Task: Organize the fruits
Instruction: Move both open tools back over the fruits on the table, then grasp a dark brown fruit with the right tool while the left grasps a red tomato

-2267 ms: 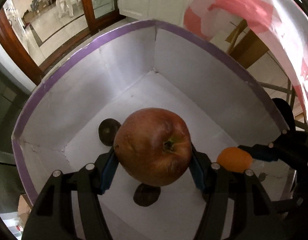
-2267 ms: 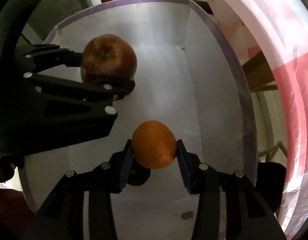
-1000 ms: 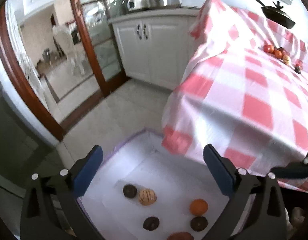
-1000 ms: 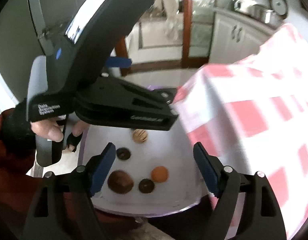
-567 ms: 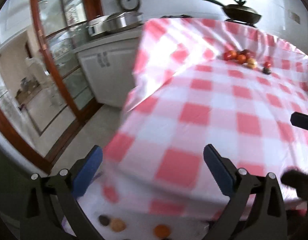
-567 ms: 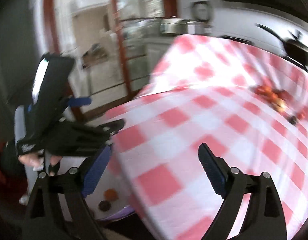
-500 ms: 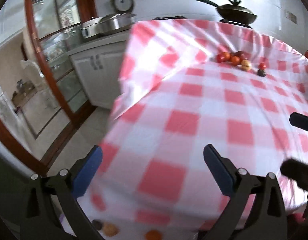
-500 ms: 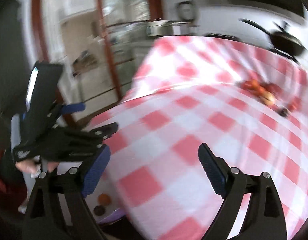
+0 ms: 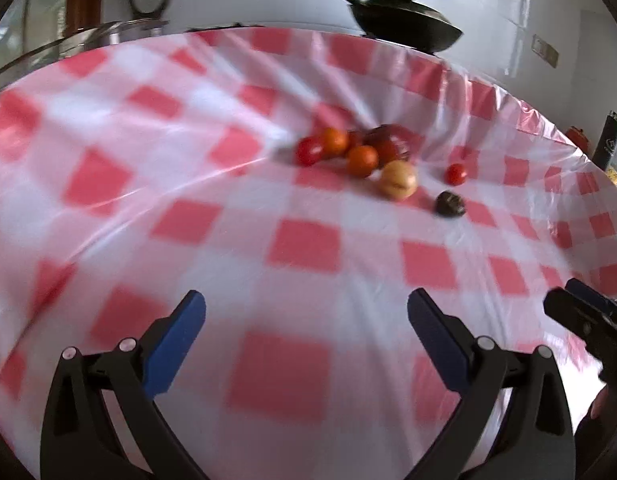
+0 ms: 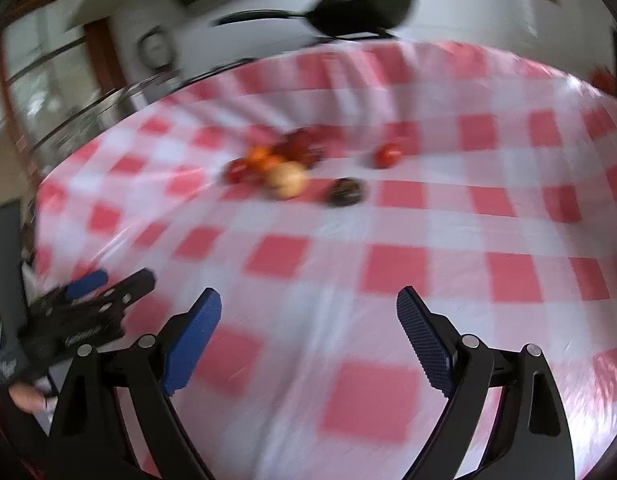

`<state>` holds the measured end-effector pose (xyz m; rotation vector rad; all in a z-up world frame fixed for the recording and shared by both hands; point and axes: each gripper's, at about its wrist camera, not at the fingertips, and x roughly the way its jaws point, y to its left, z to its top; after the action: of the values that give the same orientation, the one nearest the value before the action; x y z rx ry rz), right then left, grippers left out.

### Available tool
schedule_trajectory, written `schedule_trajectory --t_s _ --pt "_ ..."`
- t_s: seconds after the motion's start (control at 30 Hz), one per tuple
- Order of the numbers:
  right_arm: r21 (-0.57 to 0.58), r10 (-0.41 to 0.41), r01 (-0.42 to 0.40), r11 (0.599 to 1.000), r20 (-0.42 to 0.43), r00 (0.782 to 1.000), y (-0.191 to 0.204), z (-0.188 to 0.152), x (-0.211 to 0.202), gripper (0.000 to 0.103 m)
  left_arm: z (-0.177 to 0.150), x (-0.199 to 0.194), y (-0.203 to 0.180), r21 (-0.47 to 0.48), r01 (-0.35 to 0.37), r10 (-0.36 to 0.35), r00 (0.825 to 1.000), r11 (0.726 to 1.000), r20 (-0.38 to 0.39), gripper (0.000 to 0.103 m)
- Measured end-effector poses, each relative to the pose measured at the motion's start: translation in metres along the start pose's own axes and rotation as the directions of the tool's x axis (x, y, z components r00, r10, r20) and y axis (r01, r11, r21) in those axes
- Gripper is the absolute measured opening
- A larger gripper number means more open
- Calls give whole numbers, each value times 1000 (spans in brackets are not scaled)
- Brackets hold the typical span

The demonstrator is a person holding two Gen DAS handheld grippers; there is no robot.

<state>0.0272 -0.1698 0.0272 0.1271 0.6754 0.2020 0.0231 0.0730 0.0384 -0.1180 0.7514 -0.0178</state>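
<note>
My left gripper [image 9: 306, 316] and my right gripper [image 10: 308, 316] are both spread wide, holding nothing, above the checkered tablecloth [image 9: 304, 248]. Farther on it lies the fruit pile [image 9: 360, 156]; behind stands a black pan [image 9: 404, 26].

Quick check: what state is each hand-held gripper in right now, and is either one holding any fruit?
Left hand-held gripper: open, nothing between its blue pads.
Right hand-held gripper: open, holding nothing.

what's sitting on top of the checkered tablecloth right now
A cluster of fruit lies on the checkered tablecloth, with a small red fruit and a dark fruit apart beside it. Whatever is under the cloth is covered.
</note>
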Motion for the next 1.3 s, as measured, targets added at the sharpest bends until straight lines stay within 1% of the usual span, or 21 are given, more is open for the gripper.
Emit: schedule_trajectory --t_s 0.1,0.13,0.2,0.27,0.3,0.37,0.4,0.43,0.47,0.53,0.57,0.67,0.77,0.8,0.83,0.87,0.9,1.0,1.1,1.2,1.3 --pt "47 -37 38 998 -18 999 -23 12 21 87 10 22 -9 -20 26 -26 1000 999 -4 101" --pt "51 -46 47 998 -24 999 -29 16 30 87 12 30 -8 -42 41 -42 999 998 -24 101" --pt "52 -61 62 997 -31 998 -33 22 43 87 16 38 -2 -96 72 -76 997 993 -35 101" --pt "49 -66 68 997 -35 997 -39 34 62 87 15 39 8 -162 111 -116 993 981 -19 101" --pt "53 -82 84 995 -29 996 -42 40 69 87 15 38 12 -182 121 -126 992 976 -14 101" --pt "78 -105 107 991 -35 994 -46 51 80 87 13 37 19 -221 164 -166 986 961 10 101" --pt "101 -92 97 990 -52 994 -48 57 88 87 13 36 23 -238 174 -174 985 955 24 101" --pt "114 -70 76 991 -58 996 -47 62 92 87 13 36 27 -256 168 -166 986 952 32 101" --pt "109 -43 49 993 -58 997 -42 65 97 87 12 36 30 -281 164 -160 986 946 36 101" --pt "59 -34 38 997 -67 997 -30 68 105 87 12 35 35 -303 178 -173 984 936 42 101" --pt "7 -52 53 999 -90 995 -19 69 113 87 12 35 36 -309 183 -177 983 933 47 101" --pt "-87 -103 91 992 -146 984 1 75 134 86 13 36 37 -315 182 -175 983 931 50 101" --pt "-129 -126 107 986 -150 981 14 82 148 80 12 36 35 -305 173 -167 985 936 48 101" --pt "-146 -134 111 983 -162 978 18 83 153 73 12 36 35 -304 176 -169 984 936 47 101" --pt "-168 -145 116 979 -173 974 22 83 157 61 12 37 35 -304 177 -171 984 936 46 101" --pt "-184 -159 129 974 -161 974 25 82 157 58 12 37 36 -307 176 -170 984 935 45 101" --pt "-182 -157 127 975 -159 975 26 82 156 43 12 37 36 -311 175 -169 985 934 45 101" --pt "-119 -142 126 985 -140 980 18 75 143 43 11 37 37 -314 172 -168 985 934 42 101" --pt "21 -112 114 993 -72 991 -5 73 121 43 12 37 36 -307 171 -168 985 936 35 101" --pt "156 -65 71 985 -46 997 -31 72 114 43 12 39 31 -284 180 -185 983 942 11 101" --pt "238 -5 13 971 -31 1000 -46 69 116 43 13 41 26 -262 177 -187 982 949 -14 101"
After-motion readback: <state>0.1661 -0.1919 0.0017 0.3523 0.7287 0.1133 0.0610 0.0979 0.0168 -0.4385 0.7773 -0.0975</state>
